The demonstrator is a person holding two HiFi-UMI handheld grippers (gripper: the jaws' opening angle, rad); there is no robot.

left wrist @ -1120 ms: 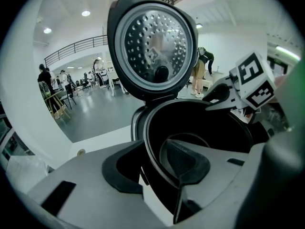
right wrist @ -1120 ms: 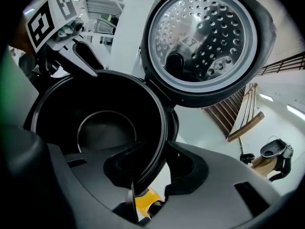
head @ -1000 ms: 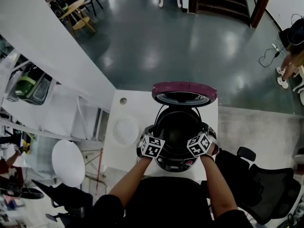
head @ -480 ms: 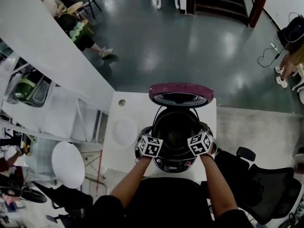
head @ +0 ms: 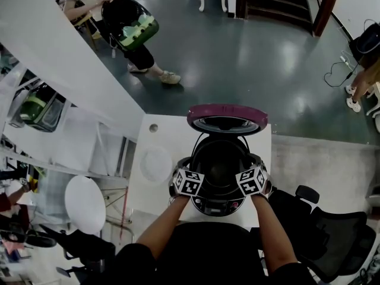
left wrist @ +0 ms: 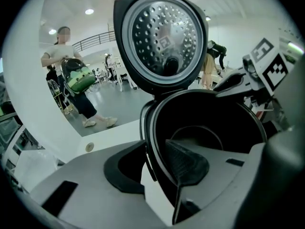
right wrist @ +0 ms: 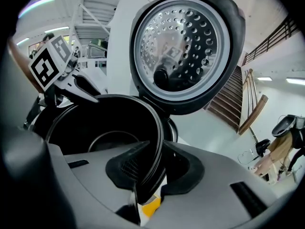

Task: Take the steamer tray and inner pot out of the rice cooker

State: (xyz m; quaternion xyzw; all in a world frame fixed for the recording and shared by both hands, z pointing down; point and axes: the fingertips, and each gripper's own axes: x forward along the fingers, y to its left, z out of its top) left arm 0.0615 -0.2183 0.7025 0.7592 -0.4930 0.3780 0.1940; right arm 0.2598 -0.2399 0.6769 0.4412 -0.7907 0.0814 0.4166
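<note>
Nearest, bites the right side of the inner pot rim with the right hand-held gripper. Narrow there, jaws just closed further, one pad inside the wall and one outside, both pressed on the rim.

Straddles the opposite rim with the left hand-held gripper in the same way, jaws also just closing. Shows a pale sliver between the outer pad and the rim, so reads as not quite clamped.

Takes opposite sides, presumably to lift the pot level and straight up rather than tip it.

Shows the pot seated deep in the rice cooker, dark floor bare, no tray inside. Has the lid swung up at the back, clear of the way out.

Leaves a pale round disc on the counter just left of the cooker, possibly the steamer tray, already out.
</note>
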